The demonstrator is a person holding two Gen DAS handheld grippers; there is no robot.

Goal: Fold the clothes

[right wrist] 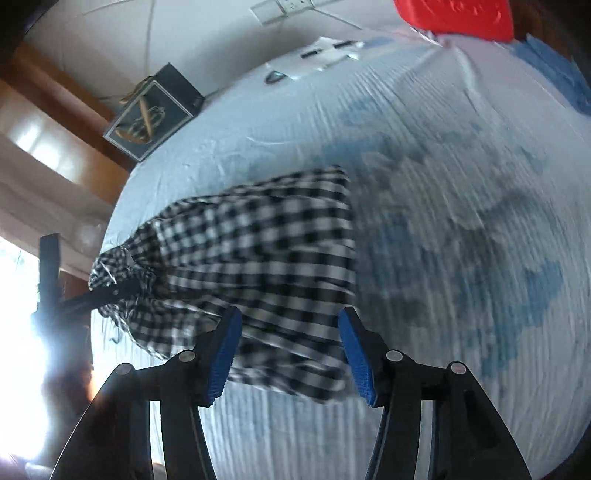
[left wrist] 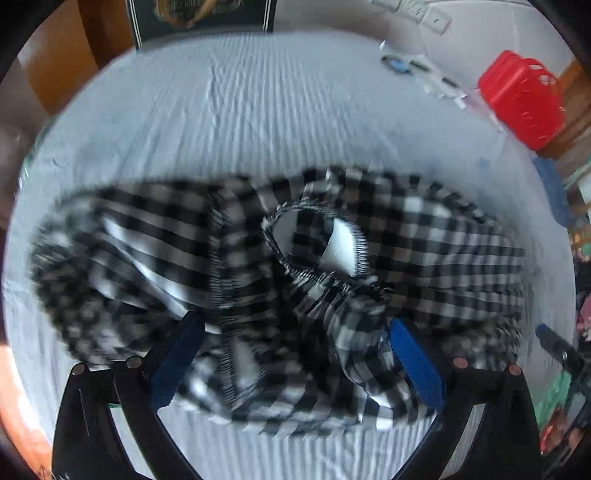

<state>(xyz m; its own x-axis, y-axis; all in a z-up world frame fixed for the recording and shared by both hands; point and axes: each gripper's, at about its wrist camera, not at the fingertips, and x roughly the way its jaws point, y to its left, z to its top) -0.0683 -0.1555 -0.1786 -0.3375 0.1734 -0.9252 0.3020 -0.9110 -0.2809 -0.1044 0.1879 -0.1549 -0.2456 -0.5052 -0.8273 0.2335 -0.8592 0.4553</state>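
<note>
A black-and-white checked garment [left wrist: 258, 280] lies crumpled on a pale striped bed sheet [left wrist: 258, 110], with a white-lined inner opening showing near its middle. My left gripper [left wrist: 295, 332] is open, its blue pads either side of the bunched cloth near its near edge. In the right wrist view the same garment [right wrist: 258, 258] lies spread left of centre. My right gripper [right wrist: 290, 332] is open, over the garment's near edge. The left gripper's black arm [right wrist: 110, 293] shows at the garment's left end.
A red plastic basket [left wrist: 521, 99] sits at the far right of the bed; it also shows in the right wrist view [right wrist: 458, 16]. A dark framed box [right wrist: 155, 110] stands at the far edge. White small items [left wrist: 424, 70] lie near the basket. The sheet has blue-grey stains [right wrist: 461, 229].
</note>
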